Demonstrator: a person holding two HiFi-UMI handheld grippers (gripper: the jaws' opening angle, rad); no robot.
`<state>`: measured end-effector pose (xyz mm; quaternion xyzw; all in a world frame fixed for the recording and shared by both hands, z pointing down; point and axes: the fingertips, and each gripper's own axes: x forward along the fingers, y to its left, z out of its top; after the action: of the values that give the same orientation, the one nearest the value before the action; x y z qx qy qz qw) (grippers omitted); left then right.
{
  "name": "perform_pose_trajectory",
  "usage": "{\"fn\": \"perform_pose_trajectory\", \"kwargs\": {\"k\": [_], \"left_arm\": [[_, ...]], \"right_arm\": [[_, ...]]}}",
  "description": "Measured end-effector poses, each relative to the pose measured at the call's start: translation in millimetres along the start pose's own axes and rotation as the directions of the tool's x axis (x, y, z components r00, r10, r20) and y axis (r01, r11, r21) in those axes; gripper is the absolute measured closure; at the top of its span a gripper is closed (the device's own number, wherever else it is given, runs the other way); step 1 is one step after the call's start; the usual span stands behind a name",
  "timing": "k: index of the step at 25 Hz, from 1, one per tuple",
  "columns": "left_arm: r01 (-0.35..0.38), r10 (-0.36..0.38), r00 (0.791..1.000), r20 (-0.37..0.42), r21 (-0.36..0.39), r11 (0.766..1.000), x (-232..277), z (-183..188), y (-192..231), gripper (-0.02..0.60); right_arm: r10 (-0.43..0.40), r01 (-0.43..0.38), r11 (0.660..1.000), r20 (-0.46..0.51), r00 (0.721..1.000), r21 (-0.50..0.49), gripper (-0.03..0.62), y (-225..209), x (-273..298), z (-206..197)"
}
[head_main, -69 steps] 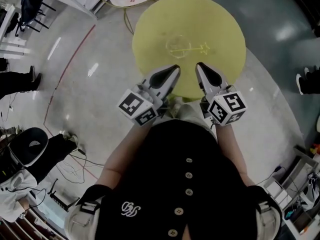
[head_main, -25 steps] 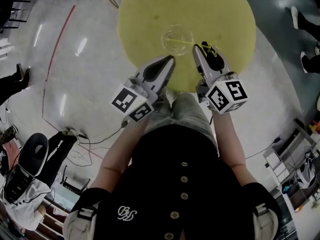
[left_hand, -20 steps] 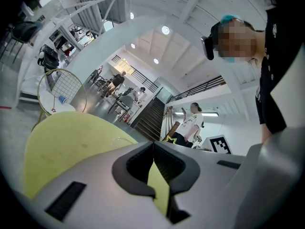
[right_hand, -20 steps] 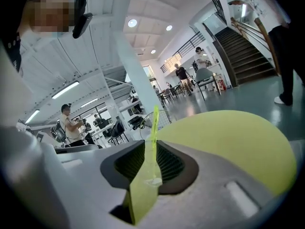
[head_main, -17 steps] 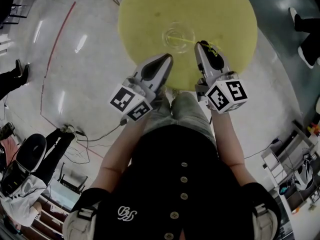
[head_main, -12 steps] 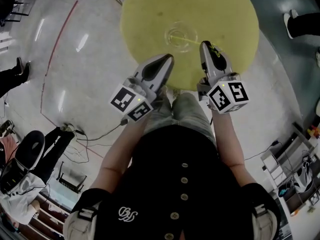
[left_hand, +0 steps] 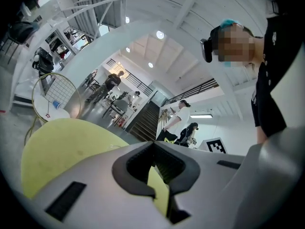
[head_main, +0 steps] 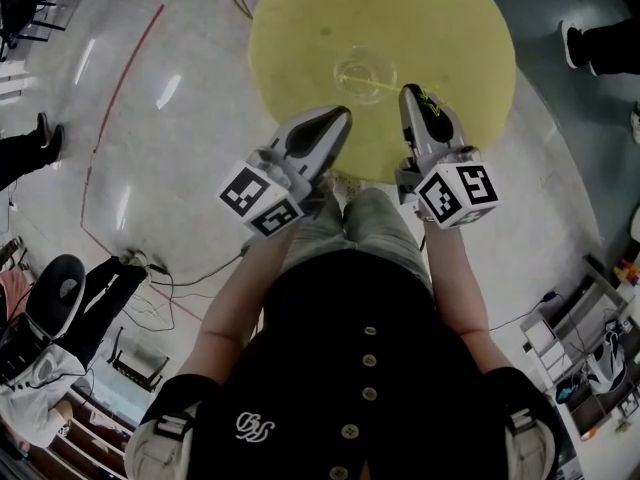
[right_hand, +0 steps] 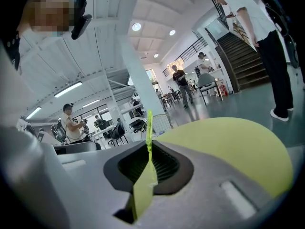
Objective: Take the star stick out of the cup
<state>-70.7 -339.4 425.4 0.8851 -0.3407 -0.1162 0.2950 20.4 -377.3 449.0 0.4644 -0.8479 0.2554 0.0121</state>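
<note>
- Head view: a round yellow-green worktop (head_main: pixel 300 28) carries a clear glass cup (head_main: pixel 365 73) near its middle.
- The right tool (head_main: pixel 408 93) has its tip at about 4 o'clock of the cup, just beside it.
- The thin yellow-green star stick (head_main: pixel 428 101) shows its star end over that tool's top. A faint line runs from there toward the cup at 10 o'clock.
- The stick's lower end seems to lie inside the glass still, though this view is too small to be sure.
- The left tool (head_main: pixel 343 115) sits at 7 o'clock of the cup, near it but apart.
- Left gripper view: the left tool (left_hand: pixel 153 144) has its jaws together with nothing between them. Only the worktop (left_hand: pixel 62 147) shows beyond, from 9 o'clock round to the middle.
- Right gripper view: the right tool (right_hand: pixel 148 146) has just been closing its jaws and is now clamped on the star stick (right_hand: pixel 149 125).
- The stick rises out of the pads toward 12 o'clock, and its flat strip runs down between them toward 6 o'clock.
- The worktop (right_hand: pixel 238 147) spreads out at 3 o'clock, and the cup does not show here.
- Progress: by my reading the grasp is made, so the reach and pinch are done.
- Still to do is the withdrawal itself: raising the stick until its lower end clears the rim.
- The left tool has no hold on the cup, so a light glass could tip or drag along if the stick catches.
</note>
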Motion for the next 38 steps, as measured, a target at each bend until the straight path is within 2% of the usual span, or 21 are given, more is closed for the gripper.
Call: {"fn": "perform_pose_trajectory", "kwargs": {"k": [5, 13, 18, 31, 38], "left_arm": [[0.033, -0.033, 0.999, -0.012, 0.022, 0.999, 3, 6, -5, 0.569], [0.024, -0.023, 0.999, -0.022, 0.055, 0.998, 2, 17, -10, 0.569], [0.020, -0.021, 1.000, 0.003, 0.071, 0.997, 3, 26, -18, 0.569], [0.027, -0.038, 0.997, 0.066, 0.169, 0.985, 3, 69, -22, 0.569], [0.037, -0.060, 0.994, 0.095, 0.232, 0.972, 3, 83, -44, 0.569]], "right_arm": [[0.017, -0.017, 1.000, -0.001, 1.000, -0.022, 0.578, 4, -2, 7], [0.028, -0.027, 0.998, 0.026, 0.999, -0.050, 0.578, 11, -14, 26], [0.050, -0.046, 0.998, 0.074, 0.996, -0.053, 0.578, 20, -27, 45], [0.139, -0.111, 0.984, 0.201, 0.970, -0.141, 0.578, 44, -46, 110], [0.202, -0.150, 0.966, 0.248, 0.947, -0.212, 0.577, 60, -72, 138]]}}
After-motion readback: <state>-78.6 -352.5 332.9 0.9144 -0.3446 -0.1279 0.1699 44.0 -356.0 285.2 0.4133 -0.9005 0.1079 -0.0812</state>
